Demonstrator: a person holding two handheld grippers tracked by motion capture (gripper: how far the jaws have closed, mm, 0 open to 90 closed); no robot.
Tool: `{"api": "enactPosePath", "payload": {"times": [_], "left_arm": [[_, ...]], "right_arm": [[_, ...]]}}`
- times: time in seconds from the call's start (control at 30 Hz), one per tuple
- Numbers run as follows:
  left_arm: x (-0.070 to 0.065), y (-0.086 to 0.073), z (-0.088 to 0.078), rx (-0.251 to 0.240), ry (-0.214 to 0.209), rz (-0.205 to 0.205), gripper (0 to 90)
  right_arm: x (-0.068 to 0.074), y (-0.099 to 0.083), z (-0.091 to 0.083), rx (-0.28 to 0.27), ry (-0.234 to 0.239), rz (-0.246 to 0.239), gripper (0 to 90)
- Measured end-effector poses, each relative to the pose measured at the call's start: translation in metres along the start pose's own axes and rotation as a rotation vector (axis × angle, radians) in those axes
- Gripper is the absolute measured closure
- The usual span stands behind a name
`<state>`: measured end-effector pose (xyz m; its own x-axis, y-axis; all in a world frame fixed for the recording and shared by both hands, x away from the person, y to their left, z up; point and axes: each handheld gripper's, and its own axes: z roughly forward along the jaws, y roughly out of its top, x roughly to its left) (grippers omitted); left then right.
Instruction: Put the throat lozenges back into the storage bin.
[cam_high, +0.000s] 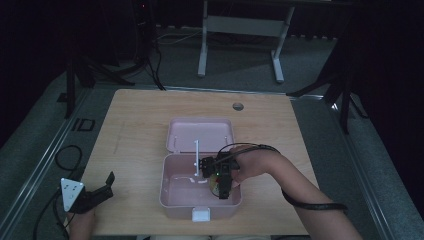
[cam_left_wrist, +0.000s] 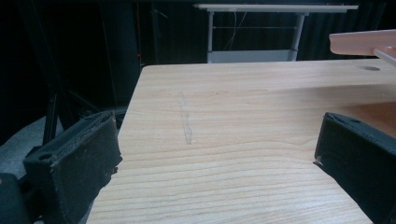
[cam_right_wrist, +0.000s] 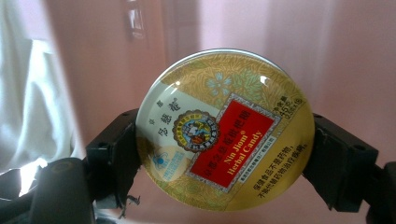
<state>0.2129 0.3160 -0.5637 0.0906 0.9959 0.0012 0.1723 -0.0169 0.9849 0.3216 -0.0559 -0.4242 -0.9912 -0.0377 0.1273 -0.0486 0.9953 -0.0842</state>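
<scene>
- Right gripper view: our right gripper clamps a round candy tin, frame centre, against the pink box.
- Left gripper, lower left: spread wide over tabletop.

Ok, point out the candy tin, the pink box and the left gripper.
candy tin (cam_right_wrist: 224, 140): right gripper view, red label on its lid.
pink box (cam_high: 167, 192): high view, left wall of its base.
left gripper (cam_high: 102, 187): high view, between its open jaws.

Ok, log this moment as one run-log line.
right hand-held gripper: shut on tin, inside pink box | left hand-held gripper: open, idle over table | box lid: open
</scene>
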Motion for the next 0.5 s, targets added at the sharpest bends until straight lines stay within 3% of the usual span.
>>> {"api": "enactPosePath", "payload": {"times": [0.5], "left_arm": [[0.0, 0.0, 0.0, 0.001, -0.003, 0.002, 0.5]], "right_arm": [[-0.009, 0.008, 0.044, 0.001, 0.014, -0.034, 20.1]]}}
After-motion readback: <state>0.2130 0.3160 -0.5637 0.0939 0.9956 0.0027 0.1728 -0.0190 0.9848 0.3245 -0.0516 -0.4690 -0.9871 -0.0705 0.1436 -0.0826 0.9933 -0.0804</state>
